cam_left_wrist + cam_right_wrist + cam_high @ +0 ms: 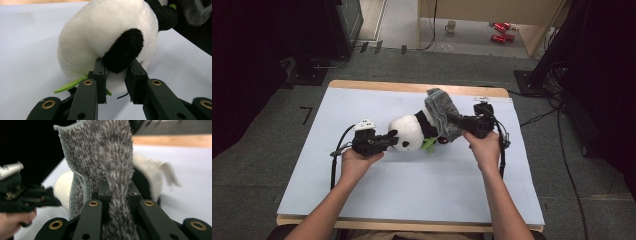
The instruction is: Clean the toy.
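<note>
A black-and-white panda plush [407, 132] lies on its side mid-table on the pale mat [412, 185]. My left gripper [391, 136] comes at it from the left. Up close, its jaws pinch a black stub of the panda [122, 50], with the left gripper [117, 68] shut on it and a green felt leaf [67, 86] poking out beneath. My right gripper [460, 121] is shut on a grey fuzzy cloth [442, 112] draped over the panda's right end. The cloth [105, 150] rises up between the right gripper [117, 187] jaws, hiding part of the plush [62, 187].
The wooden table edge [412, 87] runs along the far side. Beyond it, on the floor, stand a mug [451, 26] and red cans [501, 27]. Dark equipment [592, 60] and cables [562, 150] flank the table on the right.
</note>
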Motion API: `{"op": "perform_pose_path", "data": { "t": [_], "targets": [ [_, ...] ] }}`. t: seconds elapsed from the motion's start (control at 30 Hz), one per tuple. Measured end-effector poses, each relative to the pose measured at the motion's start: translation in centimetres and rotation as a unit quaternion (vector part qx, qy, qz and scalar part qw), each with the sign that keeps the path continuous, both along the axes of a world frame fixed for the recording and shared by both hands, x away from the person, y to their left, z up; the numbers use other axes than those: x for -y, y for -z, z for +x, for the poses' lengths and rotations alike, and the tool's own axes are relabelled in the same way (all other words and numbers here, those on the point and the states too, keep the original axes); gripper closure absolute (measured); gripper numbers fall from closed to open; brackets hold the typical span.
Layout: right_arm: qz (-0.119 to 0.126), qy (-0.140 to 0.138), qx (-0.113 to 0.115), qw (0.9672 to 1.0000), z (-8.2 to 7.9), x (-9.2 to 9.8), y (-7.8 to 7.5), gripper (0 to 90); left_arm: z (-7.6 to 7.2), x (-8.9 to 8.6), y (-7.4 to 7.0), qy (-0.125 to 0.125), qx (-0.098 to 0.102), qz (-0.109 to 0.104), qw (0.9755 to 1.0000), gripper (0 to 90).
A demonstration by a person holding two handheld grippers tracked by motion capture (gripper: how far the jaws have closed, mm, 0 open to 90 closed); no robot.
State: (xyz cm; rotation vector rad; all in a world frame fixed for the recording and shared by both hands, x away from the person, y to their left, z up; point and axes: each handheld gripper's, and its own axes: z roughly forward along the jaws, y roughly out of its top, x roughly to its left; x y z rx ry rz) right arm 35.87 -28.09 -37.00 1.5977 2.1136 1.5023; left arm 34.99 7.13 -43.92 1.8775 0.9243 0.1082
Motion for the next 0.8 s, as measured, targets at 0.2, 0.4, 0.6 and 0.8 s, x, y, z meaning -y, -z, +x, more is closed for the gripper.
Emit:
{"op": "perform_pose_path", "data": {
  "t": [0.2,0.4,0.6,0.8],
  "targets": [
    [-0.001,0.007,-0.014,0.9999,0.7,0.2,1.6,79.9,0.0,-0.6,-0.9,0.034,0.023,0.009,0.9991,52.2],
    [-0.008,0.005,-0.013,0.9999,0.8,0.1,1.5,79.7,0.8,-1.2,-2.5,0.057,0.048,0.012,0.9971,36.7],
    [-0.01,0.001,-0.015,0.9998,0.9,0.0,1.4,79.6,2.4,-0.2,-3.4,0.083,0.039,0.034,0.9951,32.4],
    [-0.01,-0.001,-0.015,0.9998,0.8,0.0,1.2,79.6,4.0,1.6,-3.3,0.1,0.027,0.069,0.9922,31.3]
  ]
}}
